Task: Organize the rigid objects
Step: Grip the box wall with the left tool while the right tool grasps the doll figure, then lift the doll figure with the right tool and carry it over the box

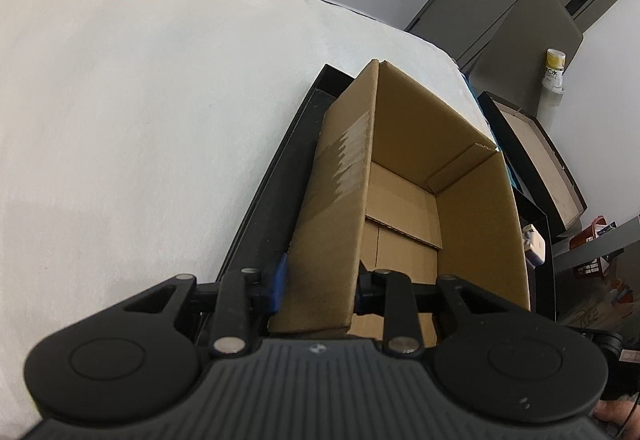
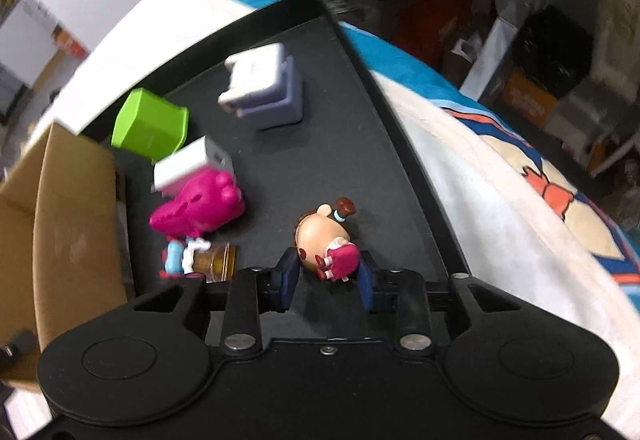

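In the left wrist view my left gripper is shut on the near left wall of an open, empty cardboard box that stands in a black tray. In the right wrist view my right gripper is open, its blue pads either side of a small doll figure with a peach head and pink dress lying on the black tray. Further in lie a magenta toy, a white charger block, a green cup on its side, a white-and-lilac box and a small figure with a brown barrel.
The tray lies on a white blanket over a bed. The cardboard box stands at the tray's left end in the right wrist view. A blue patterned cover lies to the right. A second black-rimmed lid, shelves and clutter stand beyond the bed.
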`<state>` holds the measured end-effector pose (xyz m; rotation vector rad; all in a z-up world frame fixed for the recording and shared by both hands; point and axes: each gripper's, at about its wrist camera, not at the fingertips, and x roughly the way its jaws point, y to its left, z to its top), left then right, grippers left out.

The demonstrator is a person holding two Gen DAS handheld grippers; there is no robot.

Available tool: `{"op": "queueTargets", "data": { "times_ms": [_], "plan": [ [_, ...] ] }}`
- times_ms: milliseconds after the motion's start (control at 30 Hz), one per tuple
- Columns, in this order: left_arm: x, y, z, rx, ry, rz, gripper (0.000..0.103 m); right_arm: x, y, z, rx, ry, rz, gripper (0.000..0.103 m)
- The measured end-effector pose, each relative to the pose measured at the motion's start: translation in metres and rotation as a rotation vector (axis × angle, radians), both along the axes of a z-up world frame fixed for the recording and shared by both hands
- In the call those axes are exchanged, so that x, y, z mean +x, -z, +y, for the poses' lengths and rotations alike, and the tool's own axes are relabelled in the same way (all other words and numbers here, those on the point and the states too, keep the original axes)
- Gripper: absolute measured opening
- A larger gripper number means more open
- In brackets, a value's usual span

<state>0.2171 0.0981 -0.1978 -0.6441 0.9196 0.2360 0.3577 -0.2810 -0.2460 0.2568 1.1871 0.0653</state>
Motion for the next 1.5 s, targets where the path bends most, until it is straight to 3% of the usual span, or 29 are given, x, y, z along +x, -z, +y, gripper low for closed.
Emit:
{"op": "queueTargets", "data": {
  "times_ms": [600,900,1500],
  "plan": [
    [-0.003,0.0,-0.001,-0.013,0.023,0.006,0.03,-0.019,-0.061,0.008,-0.018,-0.066,-0.088,0.03],
    [-0.003,-0.001,0.0,-0.011,0.027,0.002,0.03,-0.024,-0.095,0.032,-0.03,-0.139,-0.138,0.03],
    [-0.005,-0.001,0.004,-0.027,0.039,-0.004,0.03,-0.006,-0.132,0.102,-0.045,-0.312,-0.168,0.031]
  ]
}}
